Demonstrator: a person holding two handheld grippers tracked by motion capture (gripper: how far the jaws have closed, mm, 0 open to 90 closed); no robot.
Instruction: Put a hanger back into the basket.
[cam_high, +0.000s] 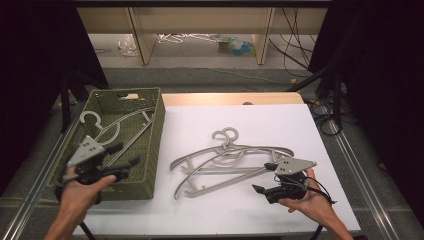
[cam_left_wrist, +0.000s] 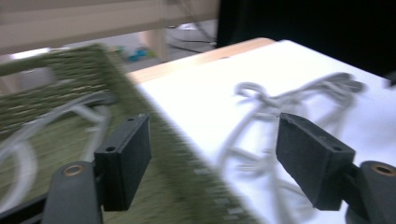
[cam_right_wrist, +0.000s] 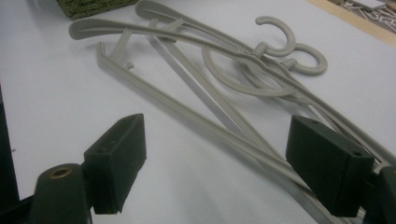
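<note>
- A white sheet (cam_high: 240, 125) covers most of the table; a strip of bare wood (cam_high: 230, 98) shows along the far edge.
- A green perforated basket (cam_high: 156, 131) stands at the left edge of the table, its long side running from near to far.
- Inside the basket lies one grey hanger (cam_high: 117, 129), with its hook toward the far left corner of the basket.
- A pile of grey hangers (cam_high: 227, 157) lies on the white sheet near the middle of the table, a little toward the near edge. Their hooks (cam_high: 226, 134) point to the far edge, and the arms cross over each other. How many hangers are in the pile, I cannot tell exactly.
- The left gripper (cam_high: 121, 161) is held by the left hand (cam_high: 80, 192) above the near part of the basket. Its jaws are wide apart and hold nothing.
- In the left gripper view the picture is blurred; the left gripper (cam_left_wrist: 212, 161) has the right wall of the basket (cam_left_wrist: 154, 126) between its jaws, and the pile (cam_left_wrist: 280, 112) is seen beyond on the sheet.
- The right gripper (cam_high: 264, 178) is held by the right hand (cam_high: 312, 202) near the near right corner of the sheet, just at the right end of the pile. Its jaws also stand wide and are empty.
- In the right gripper view the right gripper (cam_right_wrist: 215, 156) is low over the sheet, and the long bars of the hangers (cam_right_wrist: 205, 93) pass between its jaws. The right jaw is very close to one bar, but if it touches it I cannot tell.
- Under the far side of the table, some small things lie on the floor (cam_high: 200, 62); they are too small to name.
</note>
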